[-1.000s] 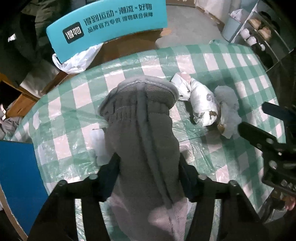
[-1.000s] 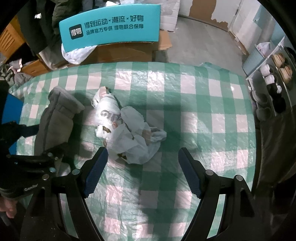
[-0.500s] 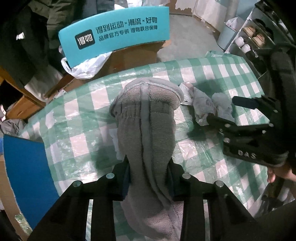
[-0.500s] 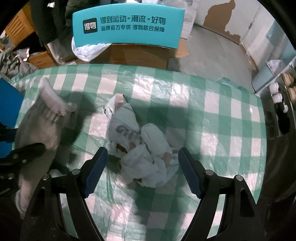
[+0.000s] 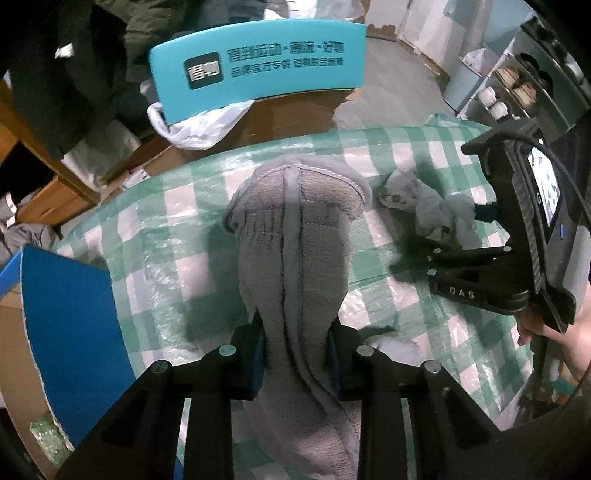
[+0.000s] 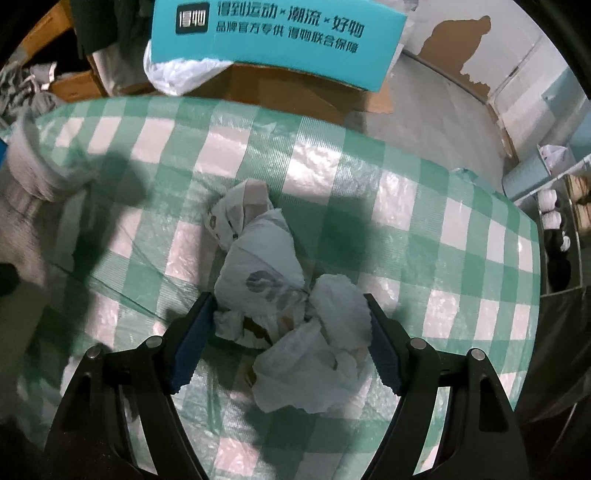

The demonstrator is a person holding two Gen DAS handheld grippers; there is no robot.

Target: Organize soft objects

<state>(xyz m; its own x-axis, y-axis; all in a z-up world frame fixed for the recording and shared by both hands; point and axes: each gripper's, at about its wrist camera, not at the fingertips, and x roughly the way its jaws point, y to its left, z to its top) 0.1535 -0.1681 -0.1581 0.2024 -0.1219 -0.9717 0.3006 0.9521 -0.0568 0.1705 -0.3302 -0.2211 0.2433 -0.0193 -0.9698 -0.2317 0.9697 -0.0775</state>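
Observation:
A grey fleece garment (image 5: 295, 229) hangs down over the green checked tablecloth (image 5: 155, 229), its cuffed end pointing away from me. My left gripper (image 5: 295, 354) grips it at the narrow part; its jaws are closing and the blue pads press into both sides of the fleece. A crumpled white plastic bag bundle (image 6: 266, 258) lies mid-table. My right gripper (image 6: 290, 317) stands open low over it, one fingertip on each side of the bundle's near part, pads not squeezing. The fleece (image 6: 26, 192) shows blurred at the left edge of the right wrist view.
A teal printed box (image 6: 273, 33) and a white bag (image 6: 177, 74) sit on cardboard beyond the table's far edge. A blue board (image 5: 66, 314) stands at the table's left. Shelves with cups (image 6: 554, 221) are on the right. A hand (image 5: 569, 332) holds the right gripper.
The left jaws have narrowed onto the grey fleece and drawn it up off the cloth. The right gripper has come down over the white bundle, still wide.

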